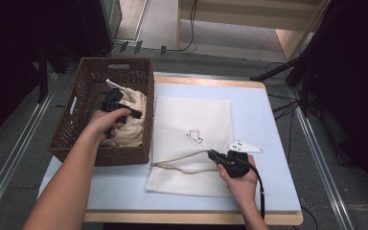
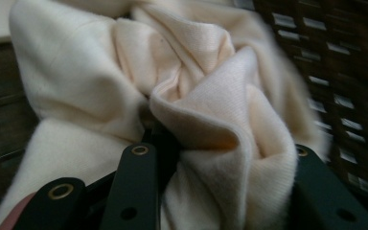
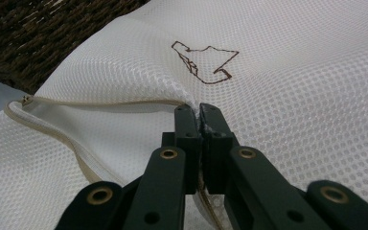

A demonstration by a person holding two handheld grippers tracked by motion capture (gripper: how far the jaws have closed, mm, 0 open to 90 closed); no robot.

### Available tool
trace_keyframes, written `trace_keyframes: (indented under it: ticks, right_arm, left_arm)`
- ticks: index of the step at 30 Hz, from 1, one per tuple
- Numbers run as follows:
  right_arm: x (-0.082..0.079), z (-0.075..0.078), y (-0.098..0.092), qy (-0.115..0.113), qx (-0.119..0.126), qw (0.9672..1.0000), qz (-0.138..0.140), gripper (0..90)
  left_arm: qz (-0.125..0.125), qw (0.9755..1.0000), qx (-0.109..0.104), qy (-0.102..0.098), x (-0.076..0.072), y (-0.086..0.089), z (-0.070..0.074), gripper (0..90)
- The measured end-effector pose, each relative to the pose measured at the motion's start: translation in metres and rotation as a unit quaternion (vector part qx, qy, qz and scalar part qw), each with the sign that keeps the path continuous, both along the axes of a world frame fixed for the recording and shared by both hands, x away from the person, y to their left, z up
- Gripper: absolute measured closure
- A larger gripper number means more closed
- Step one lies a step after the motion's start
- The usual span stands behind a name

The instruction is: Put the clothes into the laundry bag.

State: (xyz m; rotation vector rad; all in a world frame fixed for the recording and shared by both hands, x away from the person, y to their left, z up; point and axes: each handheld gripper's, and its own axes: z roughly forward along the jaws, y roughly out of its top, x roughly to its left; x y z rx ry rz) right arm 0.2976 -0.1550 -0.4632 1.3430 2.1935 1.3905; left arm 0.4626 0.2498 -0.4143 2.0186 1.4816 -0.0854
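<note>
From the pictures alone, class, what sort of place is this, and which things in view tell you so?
Probably a recording workspace set up for a laundry-packing exercise, not a home: a padded table bearing a wicker basket of cream clothing, a mesh laundry bag, and floor rails with trailing cables.

Basket [image 1: 81,103]: woven dark-brown wicker, rough. Cloth [image 2: 211,105] in it: soft cream knit, matt, fine ribbed; bag [image 3: 292,96] on table: white mesh fabric w/ tiny holes, beige zip tape along its opening. Table top [image 1: 263,124]: smooth pale blue, matt, wood edge.

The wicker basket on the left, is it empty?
No, the wicker basket holds a crumpled cream cloth, and the left gripper reaches into it.
</note>
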Motion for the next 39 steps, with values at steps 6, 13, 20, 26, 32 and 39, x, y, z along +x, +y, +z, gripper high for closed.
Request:
trace_keyframes:
  ticks: [6, 13, 20, 26, 32, 39]
  right_arm:
    - [-0.001, -0.001, 0.000, 0.001, -0.001, 1.0000, 0.002, 87.9]
    - [-0.001, -0.003, 0.000, 0.001, -0.002, 1.0000, 0.002, 87.9]
    - [-0.001, -0.002, 0.001, 0.004, -0.003, 1.0000, 0.003, 87.9]
    - [-0.001, -0.002, 0.001, 0.005, -0.005, 1.0000, 0.004, 87.9]
    - [-0.001, -0.003, 0.001, 0.004, -0.005, 1.0000, 0.005, 88.0]
    - [-0.001, -0.003, 0.001, 0.004, -0.004, 1.0000, 0.006, 88.0]
  left_arm:
    - [0.067, 0.9971, 0.013, -0.034, 0.001, 0.014, 0.008, 21.2]
    - [0.040, 0.9943, 0.097, 0.015, 0.004, 0.001, -0.009, 3.3]
    - [-0.022, 0.9865, 0.162, 0.010, -0.001, -0.017, -0.015, 20.0]
    - [-0.046, 0.9889, 0.141, 0.010, -0.003, -0.017, -0.010, 52.9]
    - [-0.041, 0.9982, 0.033, 0.028, -0.002, -0.008, 0.001, 61.4]
    - [-0.025, 0.9994, -0.015, -0.020, -0.010, -0.002, 0.019, 62.7]
